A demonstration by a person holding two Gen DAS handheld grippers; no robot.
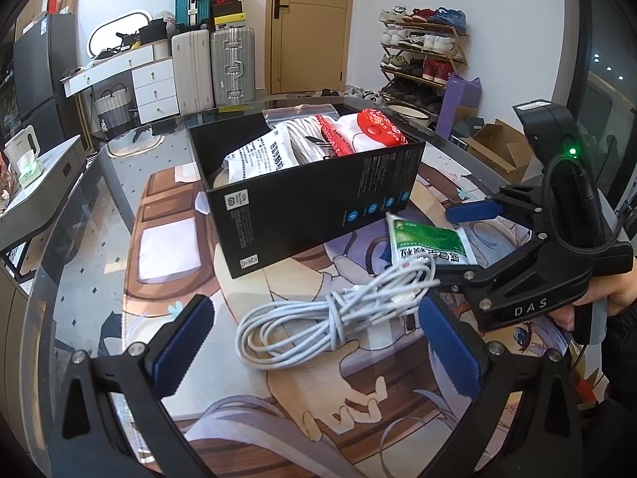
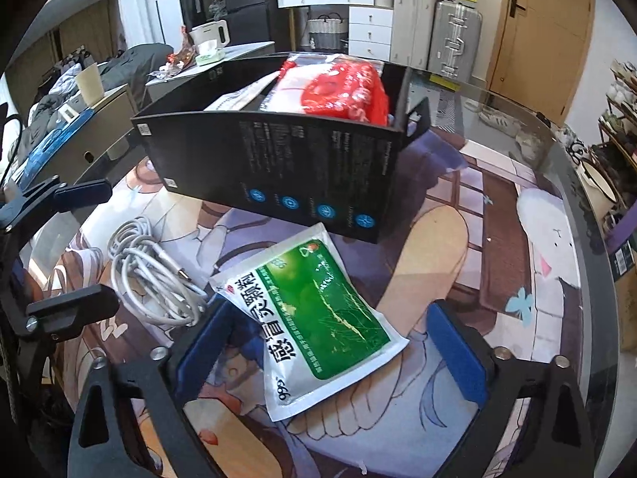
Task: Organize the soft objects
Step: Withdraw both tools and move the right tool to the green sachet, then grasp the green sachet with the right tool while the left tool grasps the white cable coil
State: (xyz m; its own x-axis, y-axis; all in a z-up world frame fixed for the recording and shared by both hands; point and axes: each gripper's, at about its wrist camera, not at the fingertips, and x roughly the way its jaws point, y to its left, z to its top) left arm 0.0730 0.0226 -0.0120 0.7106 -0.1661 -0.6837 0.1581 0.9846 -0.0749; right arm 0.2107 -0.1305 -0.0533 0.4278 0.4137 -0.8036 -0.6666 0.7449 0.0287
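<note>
The green sachet (image 2: 318,318) lies flat on the desk (image 2: 497,239) just before the black box (image 2: 278,159) — between the right gripper (image 2: 334,354)'s jaws, which stand apart, not pressing it. The left gripper (image 1: 314,342)'s jaws gape around the white cable coil (image 1: 318,318).

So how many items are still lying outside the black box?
2: the green sachet beside the box, lying between the right gripper's open fingers, and the white cable coiled in front of the left gripper. The box could hide others.
</note>
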